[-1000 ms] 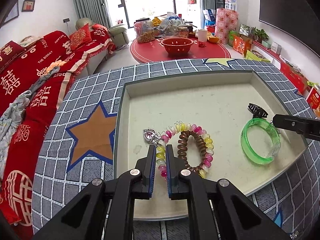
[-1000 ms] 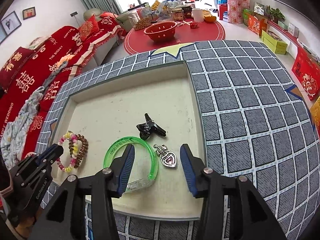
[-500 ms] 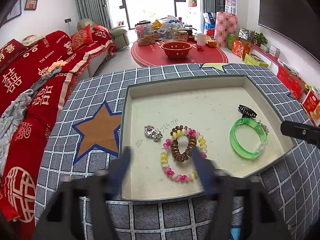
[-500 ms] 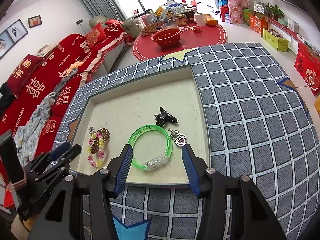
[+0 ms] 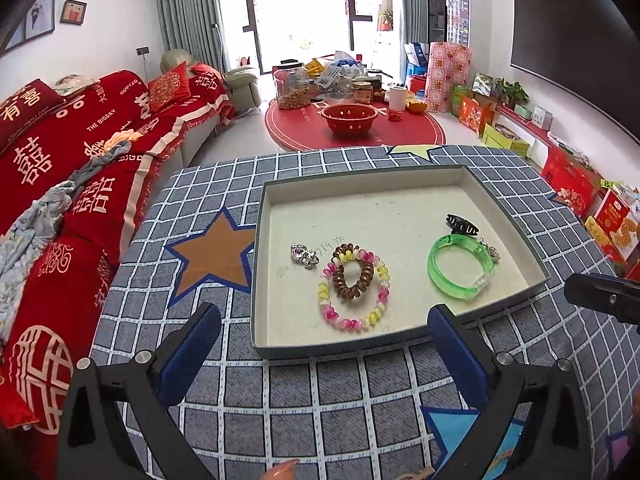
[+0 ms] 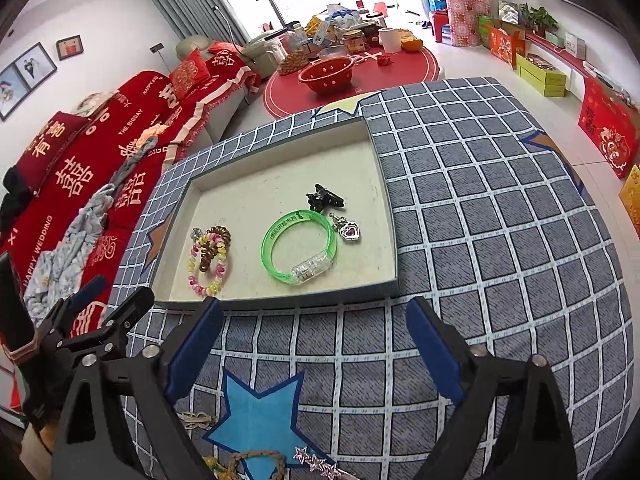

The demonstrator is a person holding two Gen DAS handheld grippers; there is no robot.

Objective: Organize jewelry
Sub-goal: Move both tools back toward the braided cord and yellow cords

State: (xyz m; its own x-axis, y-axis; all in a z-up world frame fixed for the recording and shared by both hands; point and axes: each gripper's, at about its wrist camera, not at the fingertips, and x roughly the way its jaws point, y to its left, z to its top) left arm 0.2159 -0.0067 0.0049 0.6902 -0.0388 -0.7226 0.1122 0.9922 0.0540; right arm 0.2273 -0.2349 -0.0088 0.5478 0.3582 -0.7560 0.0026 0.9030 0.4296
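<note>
Both claws, left [image 5: 324, 356] and right [image 6: 314, 346], gape wide and empty short of the tray [image 6: 280, 302], where I judge six pieces sorted, while a braided bracelet [image 6: 258, 465] and star clip [image 6: 316, 460] wait on the worktop [image 6: 480, 240].

Living room: sofa [image 5: 80, 152], curtains [image 5: 188, 20]

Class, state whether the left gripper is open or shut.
Open: the left gripper has its blue pads spread wide apart, holding nothing, short of the tray.

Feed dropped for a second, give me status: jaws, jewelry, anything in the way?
Left gripper and right gripper open, empty, short of tray. Green bangle, beaded bracelet lie inside. Nothing blocking.
</note>
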